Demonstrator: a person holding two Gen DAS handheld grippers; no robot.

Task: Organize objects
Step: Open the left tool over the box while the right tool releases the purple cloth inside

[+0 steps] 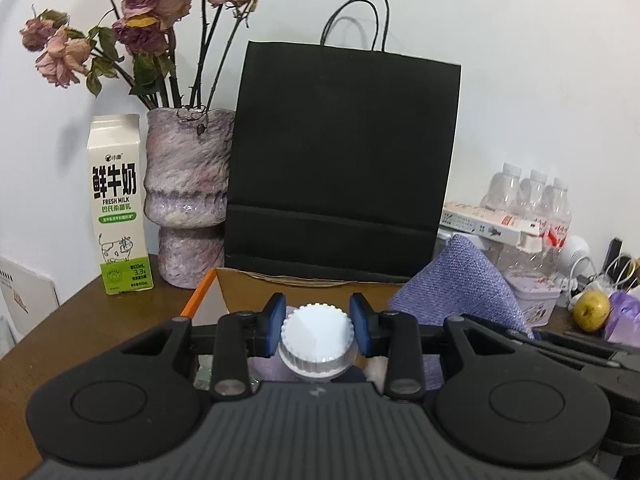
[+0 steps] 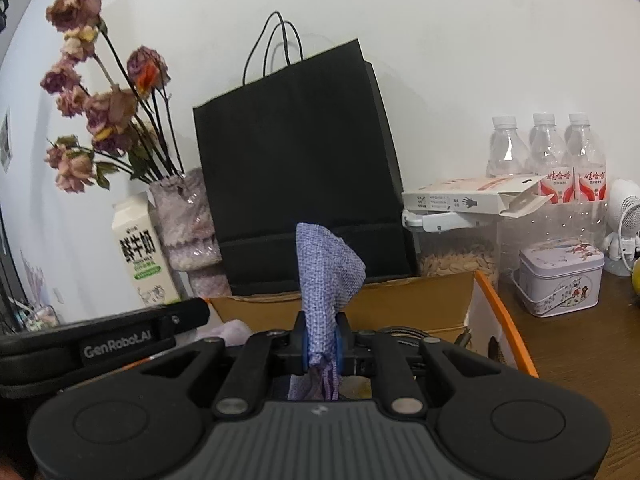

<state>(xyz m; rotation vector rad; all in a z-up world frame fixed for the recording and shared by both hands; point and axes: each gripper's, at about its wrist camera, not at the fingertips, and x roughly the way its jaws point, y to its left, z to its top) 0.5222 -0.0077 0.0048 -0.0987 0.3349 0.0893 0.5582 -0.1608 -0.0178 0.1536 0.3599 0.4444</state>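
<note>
My left gripper (image 1: 318,322) is shut on the white ribbed cap of a bottle (image 1: 317,334) and holds it over a cardboard box (image 1: 304,288) with an orange rim. The bottle's body is hidden below the gripper. My right gripper (image 2: 322,346) is shut on a purple woven cloth (image 2: 326,270) that stands up between the blue pads, over the same box (image 2: 420,300). The cloth also shows at the right in the left wrist view (image 1: 460,284). The left gripper's arm (image 2: 104,340) lies to the left of the right gripper.
A black paper bag (image 1: 344,160) stands behind the box. A milk carton (image 1: 118,208) and a vase of dried roses (image 1: 188,196) stand at the left. Water bottles (image 2: 548,152), a white flat box (image 2: 472,198), a tin (image 2: 560,280), and a pear (image 1: 591,310) are at the right.
</note>
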